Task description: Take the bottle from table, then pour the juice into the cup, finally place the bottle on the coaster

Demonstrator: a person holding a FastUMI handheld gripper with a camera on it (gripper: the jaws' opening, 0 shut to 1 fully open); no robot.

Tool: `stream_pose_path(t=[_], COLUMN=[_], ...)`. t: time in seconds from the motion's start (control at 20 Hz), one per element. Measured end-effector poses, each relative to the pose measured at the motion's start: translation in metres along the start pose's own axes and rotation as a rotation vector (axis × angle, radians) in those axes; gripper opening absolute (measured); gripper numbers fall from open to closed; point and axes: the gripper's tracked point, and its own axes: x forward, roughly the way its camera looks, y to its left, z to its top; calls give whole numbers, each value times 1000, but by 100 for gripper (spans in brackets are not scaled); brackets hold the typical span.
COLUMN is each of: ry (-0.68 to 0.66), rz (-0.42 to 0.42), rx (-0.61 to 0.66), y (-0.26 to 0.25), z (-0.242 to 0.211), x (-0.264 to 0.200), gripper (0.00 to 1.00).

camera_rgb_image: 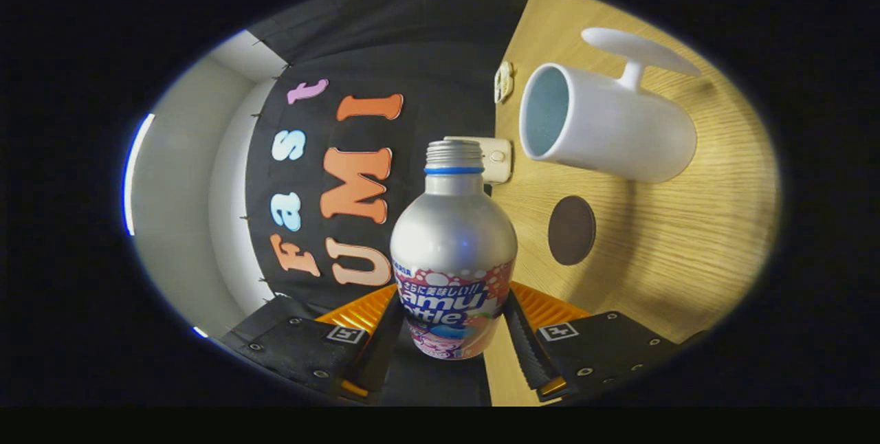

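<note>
I have the bottle point(453, 251) clamped between the gripper point(452, 334) fingers, both pressing on its labelled lower body from either side, and the whole view is rolled over, so the bottle looks tipped partway toward the pour. Its neck is open, threads bare, no cap on it. The white cup point(605, 131) stands on the wooden desk point(687, 251) beyond the fingers, its mouth near the bottle's neck but apart from it; the dark round coaster point(571, 230) lies on the desk beside the cup, closer to me. I judge the bottle to be thin metal: stiff, smooth, likely slippery under the label, and light unless well filled, which I cannot tell. The low, wide part of the body seems the right hold; squeezing harder risks denting.
</note>
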Motion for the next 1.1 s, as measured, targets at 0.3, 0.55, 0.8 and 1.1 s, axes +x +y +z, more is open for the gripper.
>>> stream_pose_path(t=[0.3, 0.55, 0.8, 1.1], ry=[-17, -16, -32, -40], rz=[17, 34, 57, 76], rx=[115, 202, 279, 344], y=[6, 17, 26, 34], z=[6, 7, 11, 18], x=[-1, 3, 4, 5], gripper=[76, 76, 76, 76])
